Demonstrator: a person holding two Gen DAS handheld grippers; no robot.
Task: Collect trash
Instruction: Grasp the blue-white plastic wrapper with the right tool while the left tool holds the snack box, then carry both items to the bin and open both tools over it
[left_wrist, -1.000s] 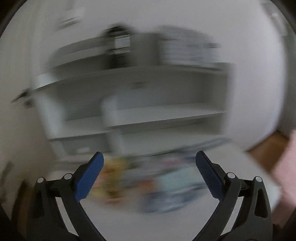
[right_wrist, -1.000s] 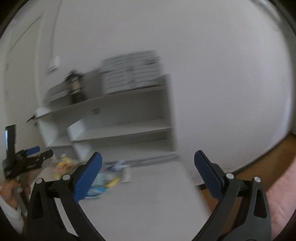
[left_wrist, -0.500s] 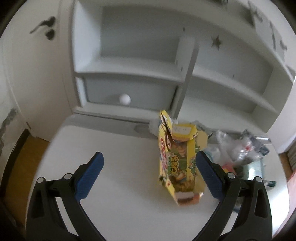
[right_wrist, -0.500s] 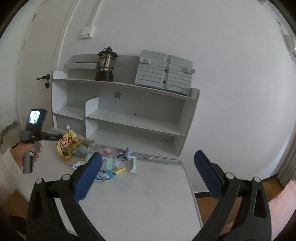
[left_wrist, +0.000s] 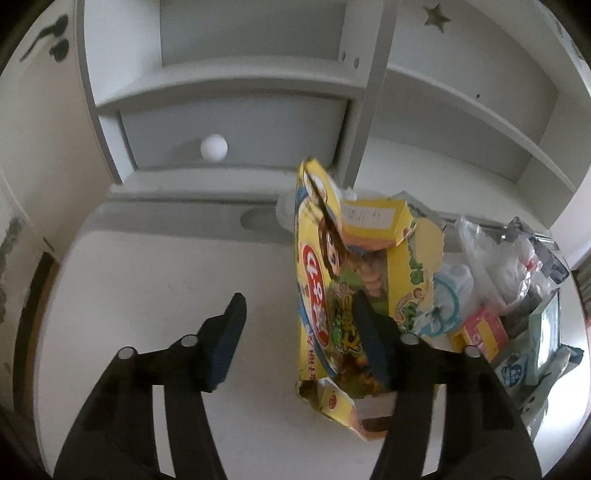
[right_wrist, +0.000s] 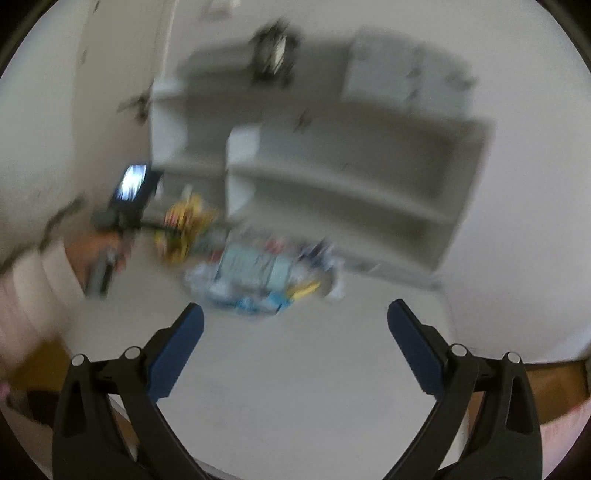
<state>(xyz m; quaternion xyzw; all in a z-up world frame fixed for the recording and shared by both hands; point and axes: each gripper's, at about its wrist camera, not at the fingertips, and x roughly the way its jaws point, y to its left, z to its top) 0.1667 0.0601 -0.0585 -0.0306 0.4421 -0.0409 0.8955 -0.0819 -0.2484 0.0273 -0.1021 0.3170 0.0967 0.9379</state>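
Note:
A torn yellow snack box (left_wrist: 332, 280) stands on the white table (left_wrist: 166, 280) in the left wrist view. My left gripper (left_wrist: 299, 310) is open, its jaws partly drawn in; the right finger lies over the box's front and the left finger is over bare table. More trash lies to the box's right: clear plastic bags (left_wrist: 495, 258), a pink packet (left_wrist: 484, 328) and pale blue wrappers (left_wrist: 532, 354). The right wrist view is blurred; it shows the trash pile (right_wrist: 251, 273), the yellow box (right_wrist: 184, 225) and my left gripper (right_wrist: 122, 214) far off. My right gripper (right_wrist: 295, 321) is open and empty over bare table.
A white shelf unit (left_wrist: 258, 85) with a drawer and round knob (left_wrist: 213, 147) stands at the table's back edge. A lantern (right_wrist: 273, 55) sits on its top. The table's left edge drops to a wooden floor (left_wrist: 37, 295).
My left gripper has moved in close to the yellow box and its jaws have narrowed. My right gripper is swinging towards the trash pile, so its view has blurred.

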